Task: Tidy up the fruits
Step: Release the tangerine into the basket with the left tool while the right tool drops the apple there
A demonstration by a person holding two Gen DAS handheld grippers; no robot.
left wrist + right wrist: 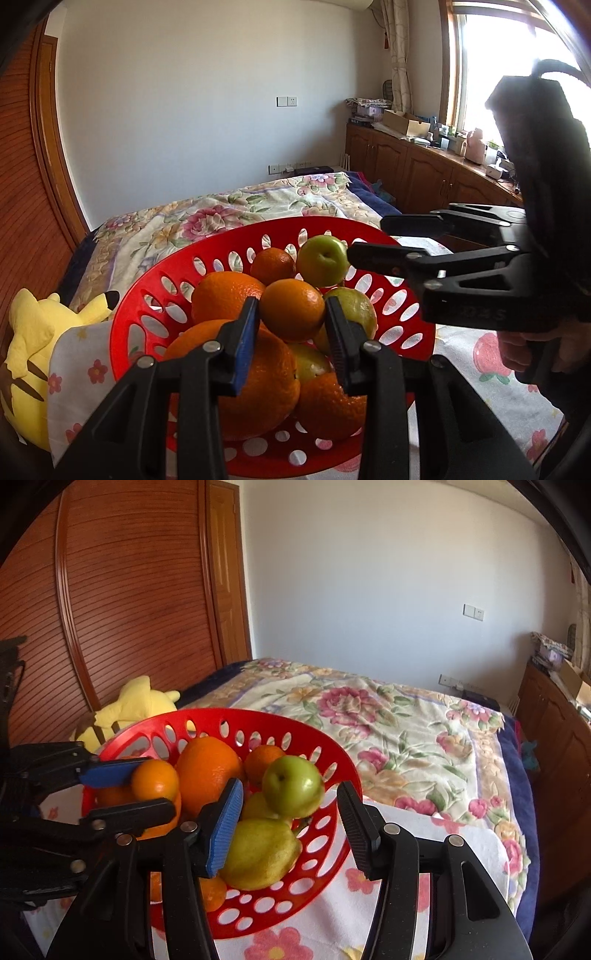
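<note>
A red perforated basket (155, 291) (332, 775) holds several oranges, a green apple (322, 261) (293, 786) and yellow-green lemons (258, 853). My left gripper (291, 317) is shut on a small orange (291, 310) on top of the pile; it also shows in the right wrist view (155, 779) between the left fingers. My right gripper (290, 827) is open, its fingers either side of the green apple and the lemon at the basket's right rim, touching neither. In the left wrist view the right gripper (369, 243) reaches in from the right beside the apple.
The basket rests on a white flowered cloth (406, 849) on a bed with a floral blanket (369, 709). A yellow plush toy (29, 332) (136, 701) lies left of the basket. A wooden wardrobe (110, 609) stands at the left, cabinets (406, 166) under the window.
</note>
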